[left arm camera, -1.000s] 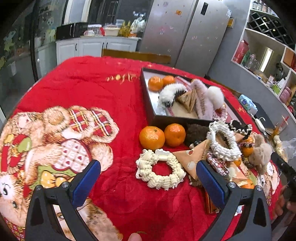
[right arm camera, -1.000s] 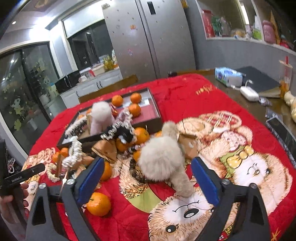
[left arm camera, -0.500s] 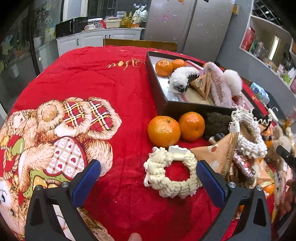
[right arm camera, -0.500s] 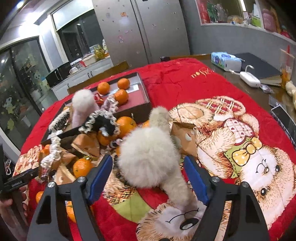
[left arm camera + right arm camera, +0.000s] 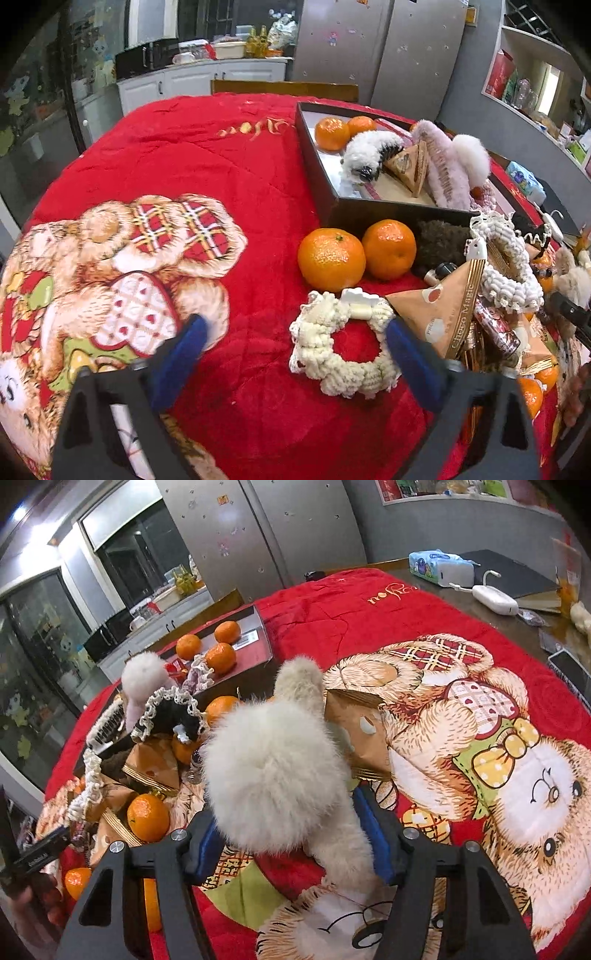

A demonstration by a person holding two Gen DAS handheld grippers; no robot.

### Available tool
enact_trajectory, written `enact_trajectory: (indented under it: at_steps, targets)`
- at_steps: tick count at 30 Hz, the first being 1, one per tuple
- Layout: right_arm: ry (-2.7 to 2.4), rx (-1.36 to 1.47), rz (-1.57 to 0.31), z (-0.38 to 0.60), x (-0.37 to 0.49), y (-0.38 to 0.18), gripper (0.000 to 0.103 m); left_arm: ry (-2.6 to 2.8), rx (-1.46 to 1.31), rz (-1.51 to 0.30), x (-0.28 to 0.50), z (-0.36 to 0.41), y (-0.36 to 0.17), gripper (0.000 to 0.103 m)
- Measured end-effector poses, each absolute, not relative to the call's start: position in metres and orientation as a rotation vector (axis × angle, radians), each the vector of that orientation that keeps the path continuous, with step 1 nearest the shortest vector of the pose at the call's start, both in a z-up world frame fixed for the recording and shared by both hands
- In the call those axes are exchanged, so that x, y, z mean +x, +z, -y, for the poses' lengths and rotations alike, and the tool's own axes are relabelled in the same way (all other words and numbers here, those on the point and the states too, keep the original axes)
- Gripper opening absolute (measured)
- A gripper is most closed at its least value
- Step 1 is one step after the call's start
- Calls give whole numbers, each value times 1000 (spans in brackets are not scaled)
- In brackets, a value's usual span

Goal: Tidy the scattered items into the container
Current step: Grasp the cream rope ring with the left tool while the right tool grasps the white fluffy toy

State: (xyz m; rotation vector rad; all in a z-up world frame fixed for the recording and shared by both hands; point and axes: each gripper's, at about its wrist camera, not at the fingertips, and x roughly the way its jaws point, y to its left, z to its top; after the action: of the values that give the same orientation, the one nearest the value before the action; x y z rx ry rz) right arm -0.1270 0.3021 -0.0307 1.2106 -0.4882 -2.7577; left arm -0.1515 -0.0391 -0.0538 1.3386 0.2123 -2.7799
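L gripper [image 5: 295, 341], blue pads, jaws set wide and just been closing; cream knitted yarn scrunchie [image 5: 345, 341] lies flat on red teddy-print blanket [image 5: 192, 155] between them, right pad at its rim, left pad well clear. No grip yet.

R gripper [image 5: 291, 836], jaws about half-wide and just been closing round a fluffy cream pompom hair clip [image 5: 273, 760]; pads sit at its fur, can't tell if they press.

Dark rectangular box [image 5: 314, 162] sits behind two loose mandarins [image 5: 331, 259], w/ mandarins and fluffy clips already inside.
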Motion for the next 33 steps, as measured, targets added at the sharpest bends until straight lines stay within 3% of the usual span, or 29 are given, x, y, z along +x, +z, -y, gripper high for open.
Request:
enact_trajectory:
  at_steps: [2,3,5,7,9,11,33]
  targets:
    - [-2752,1203,519,-303,-125,-31,57,-2740,1312,-148,-149,37,-52,52]
    - [-2756,1204,516,-303,-125,-30,50,-2744,1307,-150,-148,37,-51,45]
    - [-2764,1218,523,-302,-123,-31,46,-2768,1315,-238,-142,43,-49,24]
    - [-2772,1221,516,-300,-122,-29,43,-2770,1314,-258,-141,44,-48,15]
    - [-2777,1232,519,-300,-119,-27,19,-2778,1314,-287,-139,46,-46,14]
    - [-2798,1242,506,-300,-116,-27,16,-2786,1318,-284,-133,46,-44,13]
    - [-2786,1035,437,-282,-75,13,13,-2860,1165,-203,-68,42,3,12]
